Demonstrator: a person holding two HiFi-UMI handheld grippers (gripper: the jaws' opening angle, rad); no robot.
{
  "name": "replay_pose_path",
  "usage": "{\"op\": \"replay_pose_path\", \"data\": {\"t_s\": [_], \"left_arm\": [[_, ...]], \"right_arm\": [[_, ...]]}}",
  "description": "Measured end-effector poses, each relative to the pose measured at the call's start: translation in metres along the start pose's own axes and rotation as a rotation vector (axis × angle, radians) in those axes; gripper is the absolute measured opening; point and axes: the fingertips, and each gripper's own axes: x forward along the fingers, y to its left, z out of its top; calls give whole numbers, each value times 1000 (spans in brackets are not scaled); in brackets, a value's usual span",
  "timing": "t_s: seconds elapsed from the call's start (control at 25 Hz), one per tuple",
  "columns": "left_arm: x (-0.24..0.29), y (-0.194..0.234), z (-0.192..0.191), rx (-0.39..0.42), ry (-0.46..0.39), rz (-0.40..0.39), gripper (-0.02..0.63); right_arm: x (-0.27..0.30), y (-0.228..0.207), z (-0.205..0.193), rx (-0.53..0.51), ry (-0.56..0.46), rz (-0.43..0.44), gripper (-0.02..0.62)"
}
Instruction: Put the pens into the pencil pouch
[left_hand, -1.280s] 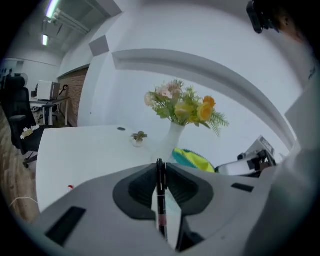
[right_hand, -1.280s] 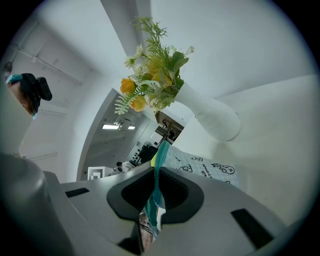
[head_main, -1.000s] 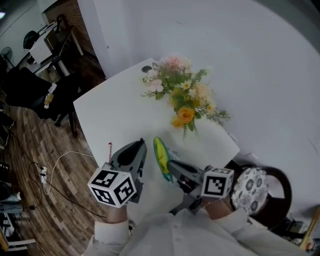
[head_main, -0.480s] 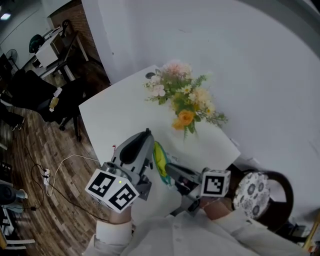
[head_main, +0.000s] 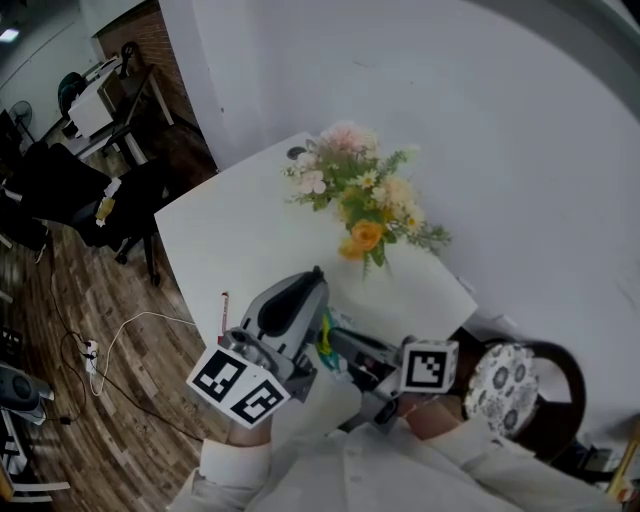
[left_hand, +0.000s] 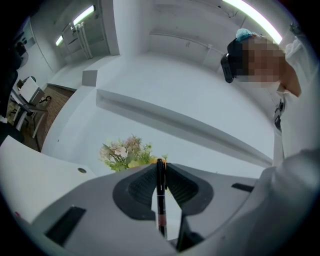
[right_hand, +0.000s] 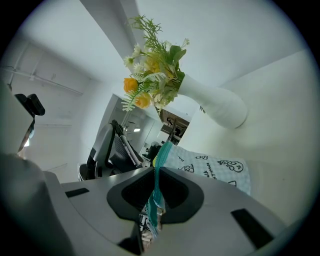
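**Black pen (left_hand: 160, 197) clamped in our left gripper (left_hand: 160, 166), pencil pouch (right_hand: 212, 167) pinched in our right gripper (right_hand: 155, 171)**

In the left gripper view our two jaws are closed on the black pen, with the pads pressing its barrel from either side. The pen runs along the line of the jaws. Its dark end just clears the fingertips, and a reddish band shows lower down, nearer the camera. We hold it in the air, outside the pouch. Past the jaws we see the flowers (left_hand: 125, 154) and a stretch of the white table (left_hand: 30, 175).

In the right gripper view our jaws are shut tight on the teal zip edge of the pencil pouch. The rest of the pouch is pale checked cloth with small black drawings. It lies on the table beyond the jaws, near the white vase (right_hand: 215, 106) that holds the flowers. We cannot tell from any view how far the zip is open.

From the head view, both grippers sit over the near part of the table. The left one points toward the flowers, and a strip of green and yellow pouch shows between the two grippers. A second pen (head_main: 223, 308) lies on the table near its left edge, apart from both grippers. A chair (head_main: 500, 375) with a patterned cushion stands just right of the table, and the wooden floor (head_main: 80, 290) runs along the left.
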Motion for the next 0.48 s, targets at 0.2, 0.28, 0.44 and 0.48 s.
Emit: {"op": "replay_pose_path", "data": {"t_s": [0.2,0.28,0.44,0.48], "left_arm": [[-1,6,-9,14,-3,25,58],[-4,11,-11,24,-20,46,58],[-10,17,-16,44,-40,75,58],[-11,18,-18,47,-33,74,58]], "right_arm": [[-2,-1,1,9,-9,-4,34],[-2,-1,3,14,-15,2,34],[-2,-1,4,16,-20,3,34],[-2,-2,4,15,-20,2,34]]}}
